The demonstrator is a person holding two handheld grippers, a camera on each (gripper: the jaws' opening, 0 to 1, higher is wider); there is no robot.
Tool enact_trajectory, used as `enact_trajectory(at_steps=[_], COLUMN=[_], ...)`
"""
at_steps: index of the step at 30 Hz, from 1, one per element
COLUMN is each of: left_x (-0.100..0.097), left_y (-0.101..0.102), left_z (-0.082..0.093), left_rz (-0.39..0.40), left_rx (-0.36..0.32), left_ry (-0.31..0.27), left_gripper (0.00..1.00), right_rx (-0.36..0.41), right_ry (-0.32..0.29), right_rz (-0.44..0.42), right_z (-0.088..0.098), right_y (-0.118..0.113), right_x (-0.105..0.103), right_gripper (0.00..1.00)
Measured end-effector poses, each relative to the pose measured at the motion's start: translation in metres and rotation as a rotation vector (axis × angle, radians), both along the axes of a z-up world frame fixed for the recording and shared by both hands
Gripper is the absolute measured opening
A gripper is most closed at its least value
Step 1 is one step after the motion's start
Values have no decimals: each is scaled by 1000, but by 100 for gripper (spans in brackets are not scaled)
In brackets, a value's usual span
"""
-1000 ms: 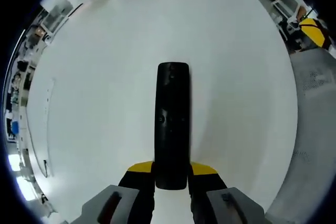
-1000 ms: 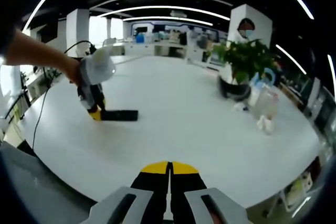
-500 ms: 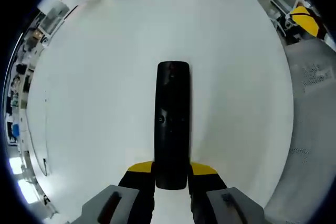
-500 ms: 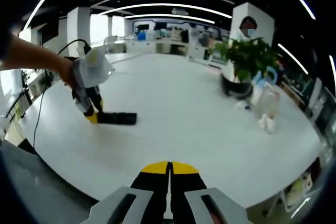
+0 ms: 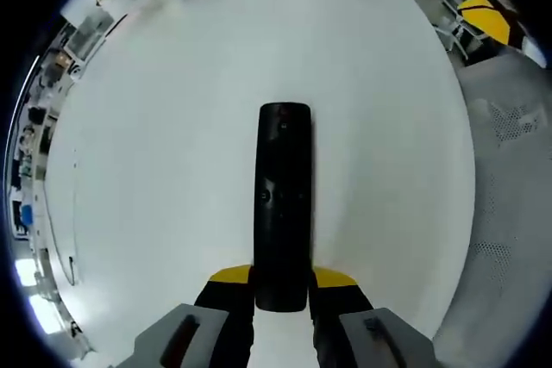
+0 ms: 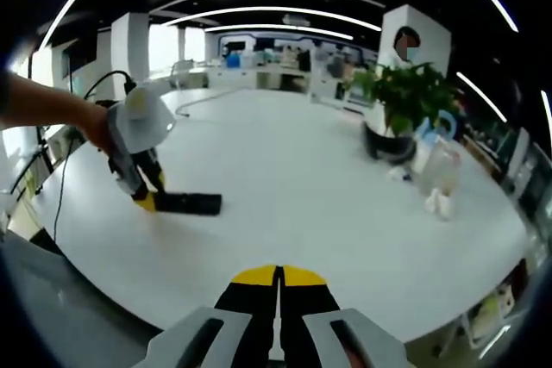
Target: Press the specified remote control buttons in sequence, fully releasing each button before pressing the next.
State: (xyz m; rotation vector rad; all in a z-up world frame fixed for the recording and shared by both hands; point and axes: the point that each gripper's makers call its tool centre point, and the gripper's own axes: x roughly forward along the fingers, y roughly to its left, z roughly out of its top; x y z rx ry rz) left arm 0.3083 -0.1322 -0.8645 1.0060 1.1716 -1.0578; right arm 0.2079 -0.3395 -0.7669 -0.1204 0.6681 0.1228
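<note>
The black remote (image 5: pixel 283 204) lies flat on the white table (image 5: pixel 155 144), its near end clamped between the jaws of the left gripper (image 5: pixel 282 286) — the rest of it stretches away along the tabletop. In the right gripper view the remote (image 6: pixel 188 203) sits at the table's left side, held by that same gripper in a person's hand (image 6: pixel 93 125). The right gripper (image 6: pixel 278 286) hovers near the table edge, jaws closed on nothing — a potted plant (image 6: pixel 392 109) stands on the table to the right

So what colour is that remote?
Black. The remote shows best in the left gripper view, held between the jaws over the white table.
</note>
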Motion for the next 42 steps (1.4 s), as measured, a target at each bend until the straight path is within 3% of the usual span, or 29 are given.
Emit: enact_trajectory(at_steps=[29,42], left_x=[-49,-69], left_y=[-2,-1], left_z=[0,-1], left_rz=[-23,-65], left_rx=[-41,-45], left_ry=[1,2], left_gripper=[23,23], right_rx=[46,56], right_ry=[-46,-30], right_rz=[-14,-6], right_z=[10,7], right_y=[-1,2], right_x=[-1,-1], right_gripper=[0,0])
